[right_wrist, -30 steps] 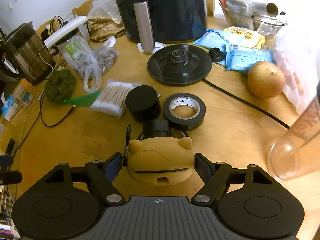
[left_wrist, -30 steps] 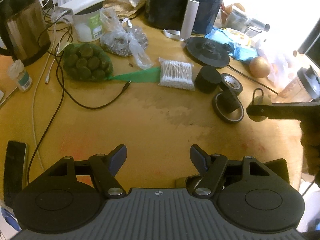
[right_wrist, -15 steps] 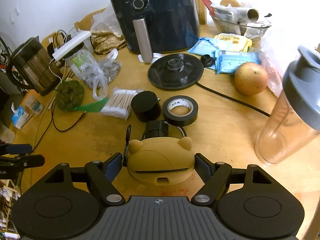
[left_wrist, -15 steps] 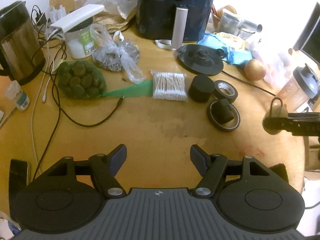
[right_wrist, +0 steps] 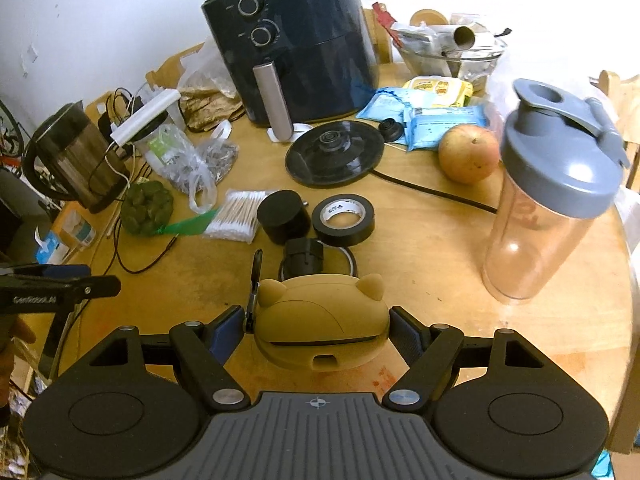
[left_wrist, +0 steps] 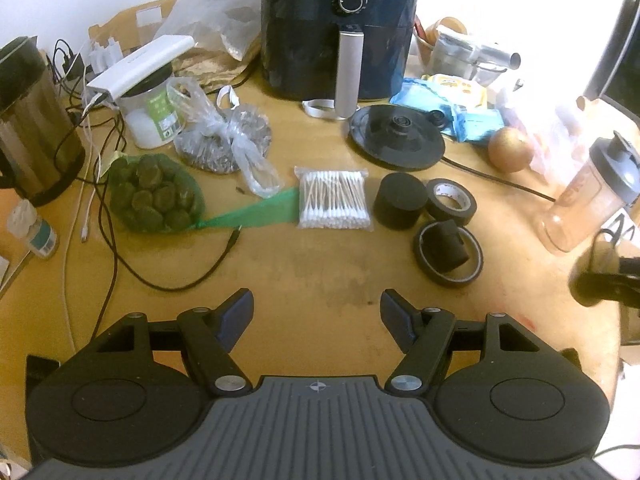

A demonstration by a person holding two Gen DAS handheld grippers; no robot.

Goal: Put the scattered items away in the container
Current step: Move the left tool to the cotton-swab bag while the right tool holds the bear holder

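**One bear case in hand, rest of the clutter untouched**

Right gripper (right_wrist: 316, 330) is clamped on the tan bear-eared case (right_wrist: 322, 326), held above the table (right_wrist: 420, 264). Left gripper (left_wrist: 316, 316) hangs open, nothing in it. Cotton swabs (left_wrist: 334, 200), black cap (left_wrist: 400, 200) and tape rolls (left_wrist: 450, 202) aren't packed yet, and I can't see any container.

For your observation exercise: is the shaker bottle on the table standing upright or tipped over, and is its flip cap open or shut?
Upright: the shaker bottle stands on its base on the table. Its flip cap is open, the spout hole uncovered.
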